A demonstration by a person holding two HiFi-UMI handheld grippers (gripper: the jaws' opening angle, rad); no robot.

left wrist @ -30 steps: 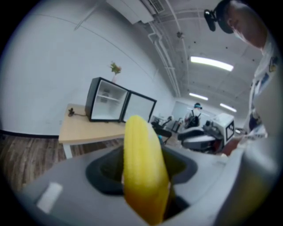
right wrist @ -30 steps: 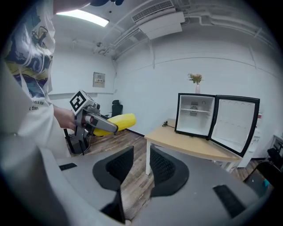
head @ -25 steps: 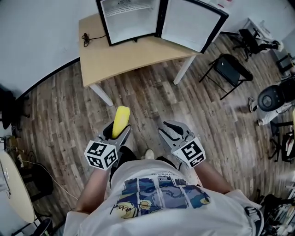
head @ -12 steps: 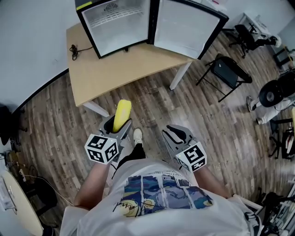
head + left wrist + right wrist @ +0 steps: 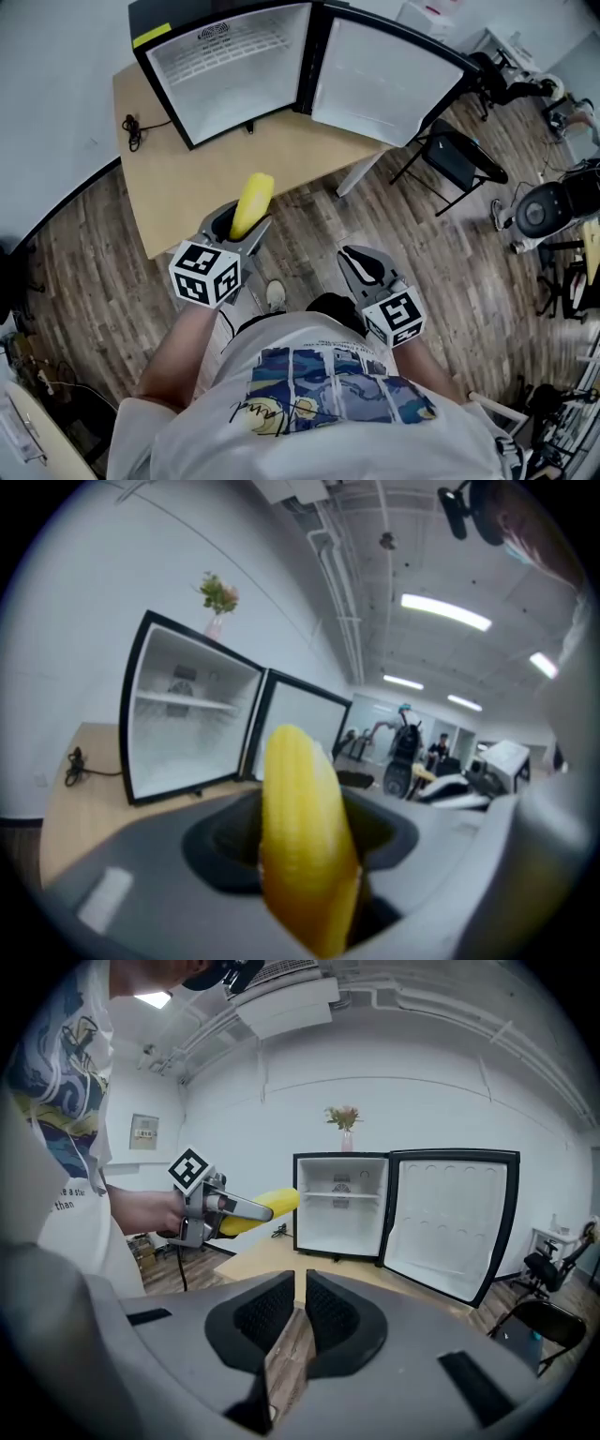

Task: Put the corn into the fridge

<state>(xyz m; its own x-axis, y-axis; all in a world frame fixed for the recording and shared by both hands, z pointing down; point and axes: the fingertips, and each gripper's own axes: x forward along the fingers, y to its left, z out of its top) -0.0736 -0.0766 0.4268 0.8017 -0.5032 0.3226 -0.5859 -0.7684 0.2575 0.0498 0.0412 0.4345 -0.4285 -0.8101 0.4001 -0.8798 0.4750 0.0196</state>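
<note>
The fridge (image 5: 225, 70) stands on the far part of the bench (image 5: 178, 187), its door (image 5: 384, 80) swung out to the right. A cable (image 5: 129, 131) lies on the bench just left of the fridge, and a vase (image 5: 345, 1119) stands on top of the fridge. A folding chair (image 5: 459, 150) stands on the floor (image 5: 309, 234), right of the bench. My left tongs (image 5: 234, 225) hang at the bench's near edge, the corn (image 5: 251, 202) clamped between them and pointing toward the fridge. My right tongs (image 5: 361, 267) are to their right, over the floor before the bench.
</note>
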